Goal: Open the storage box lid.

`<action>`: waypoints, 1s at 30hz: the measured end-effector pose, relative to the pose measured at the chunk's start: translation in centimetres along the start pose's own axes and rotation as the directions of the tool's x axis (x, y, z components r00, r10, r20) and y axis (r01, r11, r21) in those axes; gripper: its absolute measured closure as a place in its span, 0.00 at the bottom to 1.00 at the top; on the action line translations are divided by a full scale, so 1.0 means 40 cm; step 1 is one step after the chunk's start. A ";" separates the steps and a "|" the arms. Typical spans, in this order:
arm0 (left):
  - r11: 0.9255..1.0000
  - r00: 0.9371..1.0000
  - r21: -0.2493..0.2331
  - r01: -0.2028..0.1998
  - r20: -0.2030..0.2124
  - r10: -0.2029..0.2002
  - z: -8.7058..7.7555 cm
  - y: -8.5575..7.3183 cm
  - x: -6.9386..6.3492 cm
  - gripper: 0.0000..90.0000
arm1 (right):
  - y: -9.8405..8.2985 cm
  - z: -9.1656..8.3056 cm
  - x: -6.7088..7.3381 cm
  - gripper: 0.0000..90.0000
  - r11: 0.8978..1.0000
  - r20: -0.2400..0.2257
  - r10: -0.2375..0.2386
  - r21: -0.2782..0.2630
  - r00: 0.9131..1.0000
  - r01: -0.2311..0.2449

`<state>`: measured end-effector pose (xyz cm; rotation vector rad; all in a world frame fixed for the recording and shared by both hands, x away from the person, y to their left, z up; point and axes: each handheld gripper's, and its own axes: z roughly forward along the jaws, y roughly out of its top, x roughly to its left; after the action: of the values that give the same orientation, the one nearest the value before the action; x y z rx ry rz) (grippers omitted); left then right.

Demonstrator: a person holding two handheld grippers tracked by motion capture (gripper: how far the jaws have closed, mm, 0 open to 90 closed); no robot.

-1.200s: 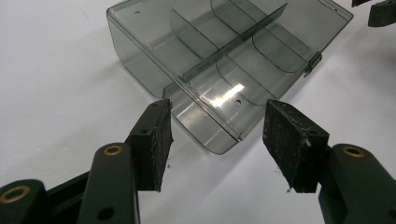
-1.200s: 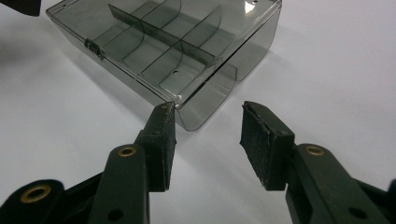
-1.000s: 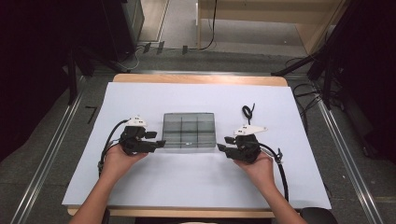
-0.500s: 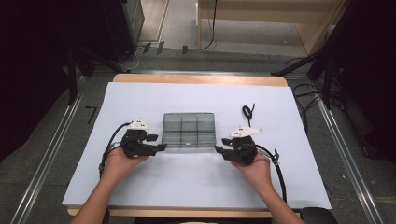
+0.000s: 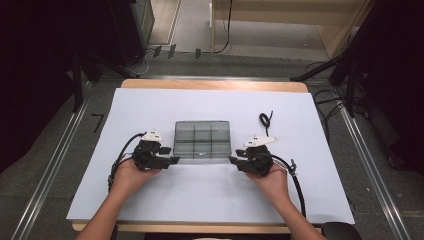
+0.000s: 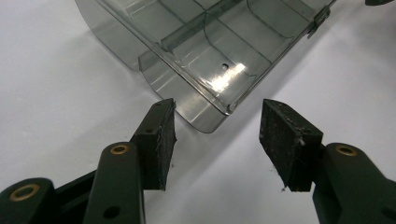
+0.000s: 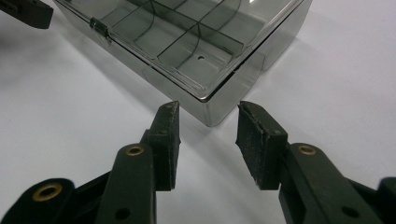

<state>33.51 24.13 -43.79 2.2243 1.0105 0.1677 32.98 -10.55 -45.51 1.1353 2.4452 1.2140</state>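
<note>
Compartment box (image 5: 202,139), clear and lidded, sits mid-table on the white sheet (image 5: 150,107), grey floor around. Left gripper (image 5: 172,160) and right gripper (image 5: 233,160), jaws apart though just closing, bracket its near corners without touching.

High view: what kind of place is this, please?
Probably a lab or recording workspace, not a home. A table covered with white paper stands on a grey floor, with cables and dark stands around it.
</note>
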 end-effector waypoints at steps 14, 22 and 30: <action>1.000 1.000 0.020 0.021 0.007 -0.021 0.010 -0.001 0.007 0.60 | 0.003 0.018 0.004 0.78 1.000 -0.020 0.011 0.008 1.000 -0.011; 1.000 1.000 0.013 0.028 0.012 -0.028 0.007 0.000 0.008 0.65 | 0.007 0.020 0.002 0.81 1.000 -0.017 0.022 0.007 1.000 -0.022; 0.999 0.999 0.011 0.031 0.025 -0.031 0.006 0.001 0.009 0.68 | 0.008 0.019 0.003 0.81 1.000 -0.016 0.029 0.011 0.999 -0.029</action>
<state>33.85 24.24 -43.99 2.2134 1.0336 0.1200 33.44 -9.89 -45.76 1.1722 2.4584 1.2250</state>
